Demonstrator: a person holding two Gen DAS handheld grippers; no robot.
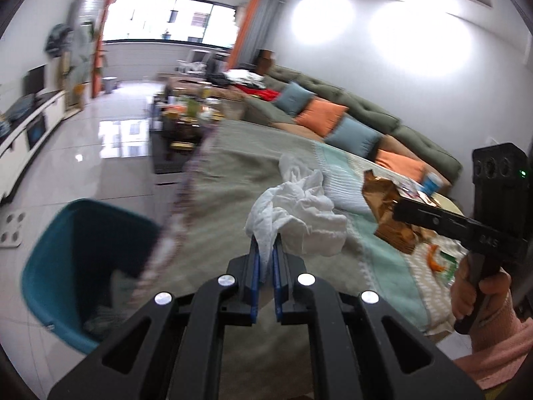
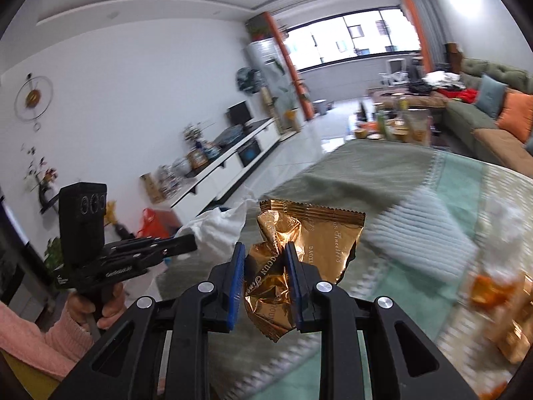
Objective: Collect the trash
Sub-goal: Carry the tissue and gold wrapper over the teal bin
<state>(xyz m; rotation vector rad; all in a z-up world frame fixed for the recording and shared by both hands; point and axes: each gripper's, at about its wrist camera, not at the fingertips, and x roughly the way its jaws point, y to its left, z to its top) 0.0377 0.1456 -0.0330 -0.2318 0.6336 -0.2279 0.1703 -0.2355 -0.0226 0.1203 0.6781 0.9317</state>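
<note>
Evidently both tools are loaded and the step in hand is the carry to the bin. Left tool (image 1: 266, 260), lower centre of the left wrist view, is clenched on a crumpled white tissue (image 1: 296, 213); the wad billows up and to the right of the blue pads, with only a thin fold pinched between them. Right tool (image 2: 265, 263), lower centre of the right wrist view, is clamped on a gold snack wrapper (image 2: 299, 246) that bulges between the pads and fans out above them toward upper right. Teal bin (image 1: 43, 266) sits at lower left of the left wrist view, on the floor beside the cloth-covered counter (image 1: 233, 153), to the left of the tissue. Next move, as judged: bring each tool over the bin mouth, then release, tissue first since it is nearer. More litter, blurred, remains on the counter at far right of the right wrist view.
</note>
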